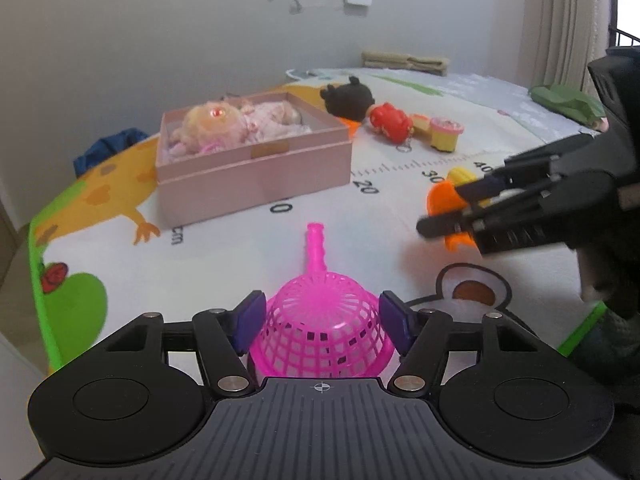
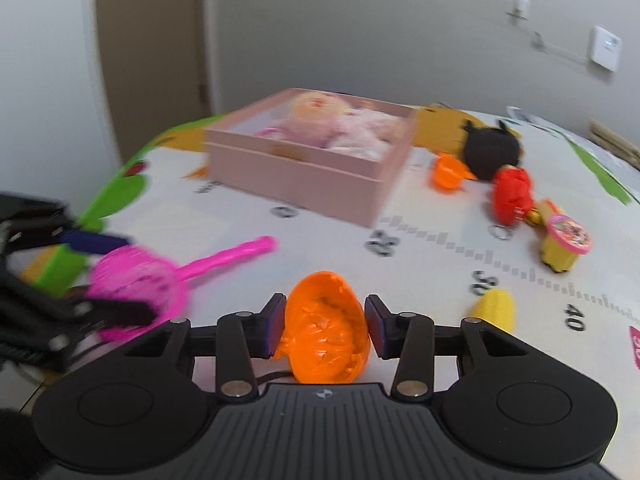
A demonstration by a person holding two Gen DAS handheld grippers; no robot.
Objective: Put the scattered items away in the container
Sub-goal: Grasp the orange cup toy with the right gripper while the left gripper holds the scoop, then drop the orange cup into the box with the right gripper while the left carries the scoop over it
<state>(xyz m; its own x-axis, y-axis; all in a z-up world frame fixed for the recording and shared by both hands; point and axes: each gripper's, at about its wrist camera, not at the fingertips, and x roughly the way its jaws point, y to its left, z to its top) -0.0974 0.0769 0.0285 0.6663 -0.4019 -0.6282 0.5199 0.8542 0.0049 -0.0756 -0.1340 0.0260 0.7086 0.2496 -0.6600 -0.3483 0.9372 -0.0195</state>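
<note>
A printed play mat (image 1: pixel 224 264) with a ruler strip and cartoon animals covers the tabletop, set against a plain grey wall with a switch and a small white unit. Near the mat's far left sits the open pink box (image 1: pixel 256 160), already holding pale pink soft toys. In the left wrist view, the left gripper (image 1: pixel 320 320) has its jaws set on either side of the dome of a pink plastic strainer (image 1: pixel 320 332); the blue pads (image 1: pixel 250 320) sit close against the mesh, though firm contact cannot be confirmed. The strainer lies bowl-down, its latticed dome up, with its long handle running straight away from the camera toward the box. In the right wrist view, the right gripper (image 2: pixel 325 330) clamps an orange plastic shell (image 2: pixel 324 332), a glossy, faceted egg-like half with its hollow facing the camera, its narrow end pointing up and away. Just to that gripper's right lies a yellow toy (image 2: pixel 496 308) beside the "30" mark. Farther back, a black-haired doll in red (image 1: pixel 372 112), a second orange piece (image 2: pixel 446 172) and a yellow cup with a pink lid (image 1: pixel 444 134) are scattered to the right of the box. The view is motion-blurred at its left edge.
</note>
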